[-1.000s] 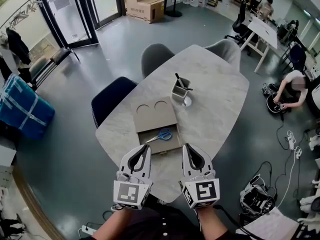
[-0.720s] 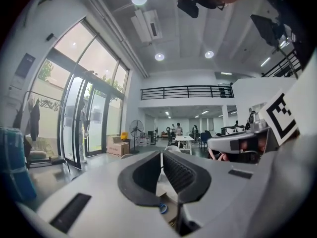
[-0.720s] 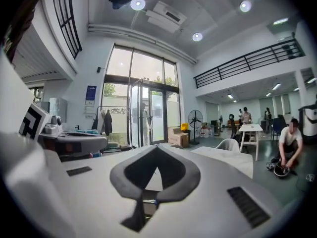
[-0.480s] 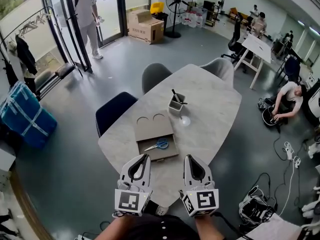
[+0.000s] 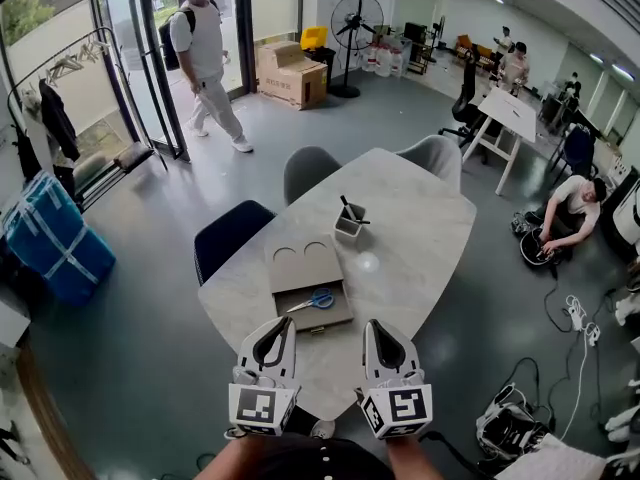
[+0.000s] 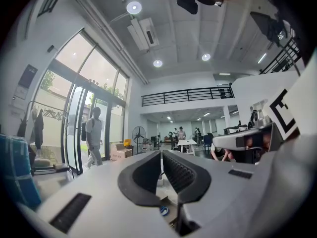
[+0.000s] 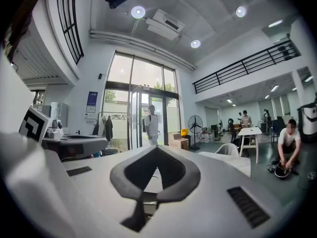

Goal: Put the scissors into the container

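The scissors (image 5: 318,300), blue-handled, lie in the open tray of a flat cardboard box (image 5: 300,260) on the pale oval table (image 5: 420,228). Beyond the box stands the small grey container (image 5: 349,227) with a dark pen sticking out. My left gripper (image 5: 289,320) and right gripper (image 5: 369,322) hover side by side over the table's near edge, both shut and empty, short of the box. In the left gripper view the shut jaws (image 6: 161,152) point level, with a blue scissor handle (image 6: 163,211) showing below them. The right gripper (image 7: 156,148) is shut too.
Dark and grey chairs (image 5: 232,233) stand at the table's far-left side. A person (image 5: 208,53) walks by the glass doors, and another crouches on the floor (image 5: 565,208) at the right. Cables and bags (image 5: 510,423) lie on the floor near right.
The head view has lifted and pulled back, so the table looks smaller and farther. A person has walked in by the doors. Both grippers stay shut at the table's near edge.
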{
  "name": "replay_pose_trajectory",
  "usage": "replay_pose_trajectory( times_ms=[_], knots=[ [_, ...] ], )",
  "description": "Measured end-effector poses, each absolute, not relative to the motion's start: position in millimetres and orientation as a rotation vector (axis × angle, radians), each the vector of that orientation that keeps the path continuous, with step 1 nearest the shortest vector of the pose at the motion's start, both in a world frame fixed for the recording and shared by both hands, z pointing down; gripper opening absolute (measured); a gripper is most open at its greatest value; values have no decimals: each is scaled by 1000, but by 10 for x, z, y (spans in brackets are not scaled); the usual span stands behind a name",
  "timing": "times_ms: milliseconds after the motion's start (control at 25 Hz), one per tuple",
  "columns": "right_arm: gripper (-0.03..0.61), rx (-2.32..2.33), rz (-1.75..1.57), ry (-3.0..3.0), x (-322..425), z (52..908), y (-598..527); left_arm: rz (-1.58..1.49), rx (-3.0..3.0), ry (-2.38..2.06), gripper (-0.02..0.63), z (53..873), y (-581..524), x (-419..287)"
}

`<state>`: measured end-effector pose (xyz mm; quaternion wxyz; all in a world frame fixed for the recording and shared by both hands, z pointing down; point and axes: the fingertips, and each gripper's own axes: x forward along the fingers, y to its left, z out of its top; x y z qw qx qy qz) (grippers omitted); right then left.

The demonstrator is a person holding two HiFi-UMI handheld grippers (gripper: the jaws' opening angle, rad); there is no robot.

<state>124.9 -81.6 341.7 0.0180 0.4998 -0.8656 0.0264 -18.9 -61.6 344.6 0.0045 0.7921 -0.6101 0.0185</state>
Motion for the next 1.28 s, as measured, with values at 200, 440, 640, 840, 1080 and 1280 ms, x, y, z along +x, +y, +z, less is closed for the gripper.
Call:
replay_pose_trajectory(
  times_ms=[200,440,640,840,1080,1280],
  knots=[
    [-5,1539,82,-2683,1219,3441,-786,52,2480,-1912,25,3453,-584,-184],
    [-5,1542,62,-2683,1208,3398,-749,48,2487,-1918,25,3419,-543,-169],
    [-5,1549,66,-2683,1233,3392,-728,58,2494,-1919,25,3401,-523,-128],
    [-5,1557,69,-2688,1248,3403,-710,71,2499,-1922,25,3418,-499,-113],
    [-5,1567,72,-2687,1237,3403,-706,68,2497,-1920,25,3420,-475,-141],
    [-5,1563,68,-2692,1226,3369,-701,80,2499,-1926,25,3389,-459,-132]
  ],
)
